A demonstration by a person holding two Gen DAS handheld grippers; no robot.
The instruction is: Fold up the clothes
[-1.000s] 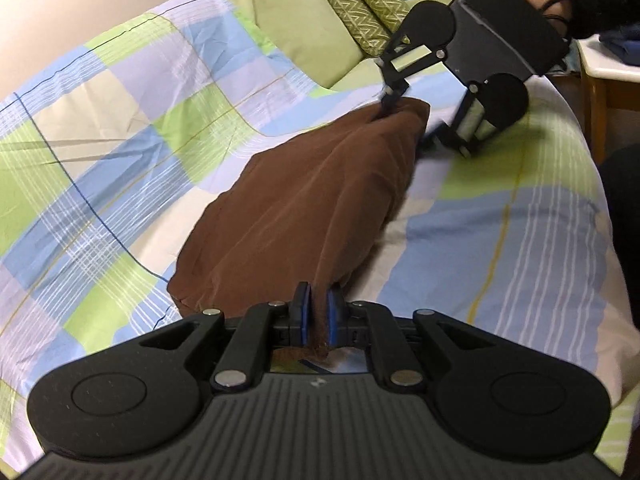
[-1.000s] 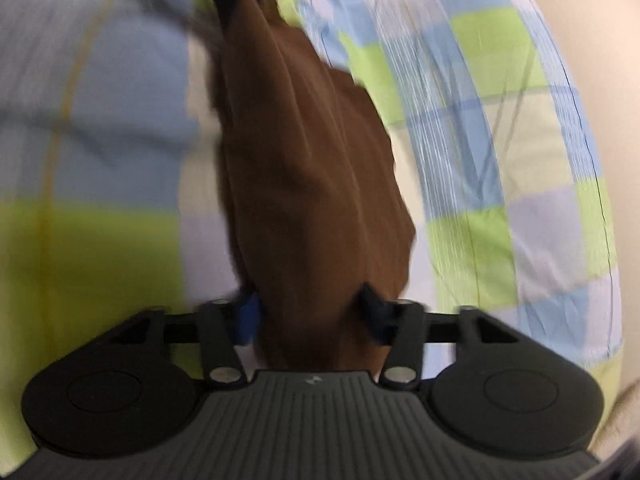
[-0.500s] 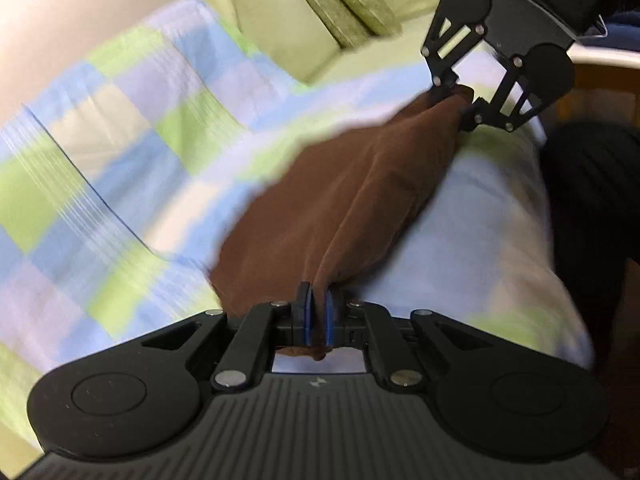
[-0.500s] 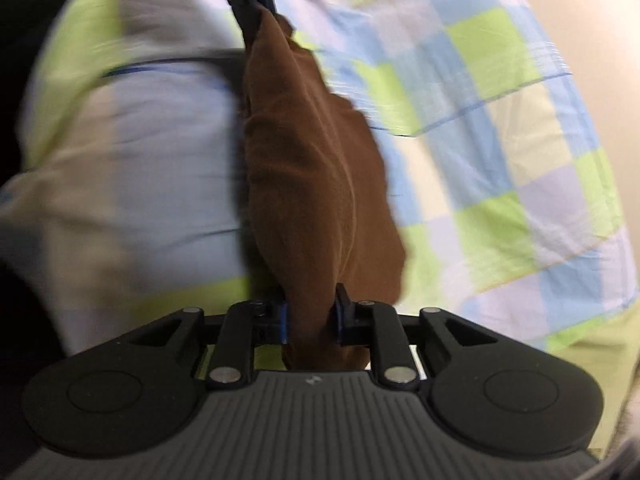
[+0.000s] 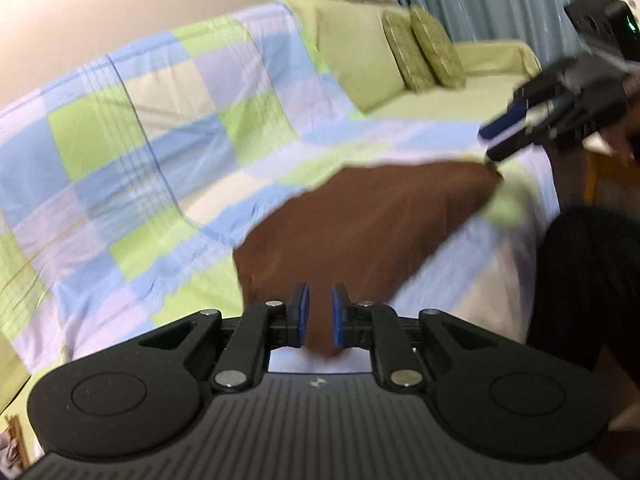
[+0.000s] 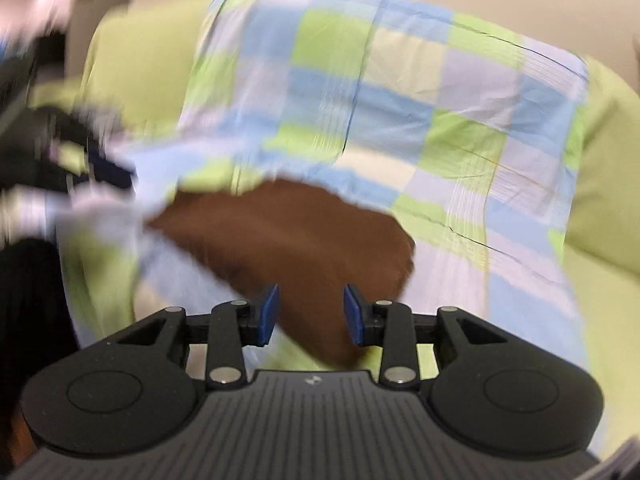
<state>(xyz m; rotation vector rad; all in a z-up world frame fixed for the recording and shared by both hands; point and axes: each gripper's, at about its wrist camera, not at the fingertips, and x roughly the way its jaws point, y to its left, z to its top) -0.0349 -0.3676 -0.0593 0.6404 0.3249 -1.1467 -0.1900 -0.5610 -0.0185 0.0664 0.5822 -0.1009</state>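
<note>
Lying on the checked bedspread (image 5: 168,168), the brown garment (image 5: 360,224) runs between both grippers; left gripper (image 5: 319,312) and right gripper (image 6: 311,314) jaws are opening, pads clear of it.

Soft, even indoor light; heavy motion blur; fisheye bending at edges.

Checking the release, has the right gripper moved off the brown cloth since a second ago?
Yes. In the left wrist view the right gripper has swung right, away from the green cushions, jaws opening just above the brown cloth.
</note>
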